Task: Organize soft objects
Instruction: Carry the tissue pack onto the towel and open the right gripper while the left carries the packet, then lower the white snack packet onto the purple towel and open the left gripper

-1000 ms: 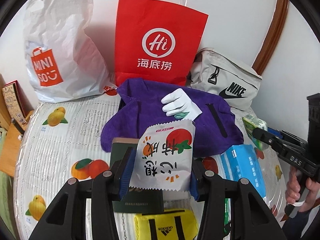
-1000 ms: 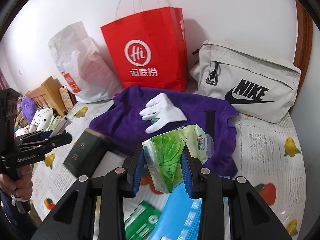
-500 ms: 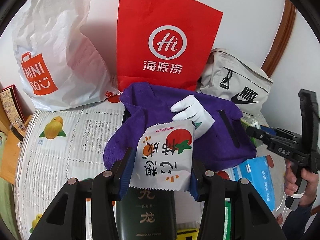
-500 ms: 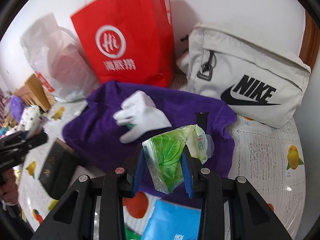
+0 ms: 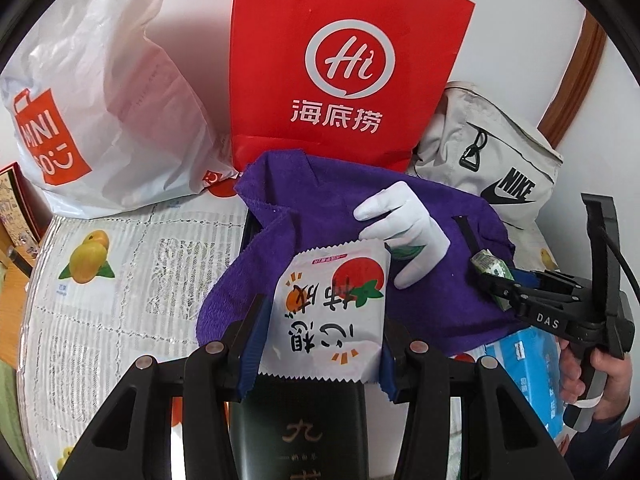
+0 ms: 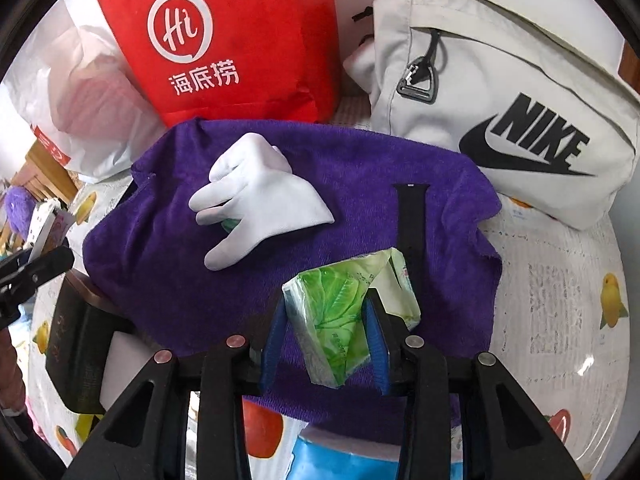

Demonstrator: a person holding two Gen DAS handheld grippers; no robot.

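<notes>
Left claw (image 5: 318, 344) clamped on snack packet (image 5: 330, 312), right claw (image 6: 326, 344) opening, tissue pack (image 6: 344, 312) (seemingly slack) over purple towel (image 6: 160, 224) edge

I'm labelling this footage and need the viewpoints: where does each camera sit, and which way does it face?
Left wrist: on the left gripper, facing down-forward over its snack packet; the right gripper and a hand show.
Right wrist: on the right gripper, jaws opening around a tissue pack; left gripper's tip at the edge.
Shared: purple towel, white glove, red bag.
</notes>
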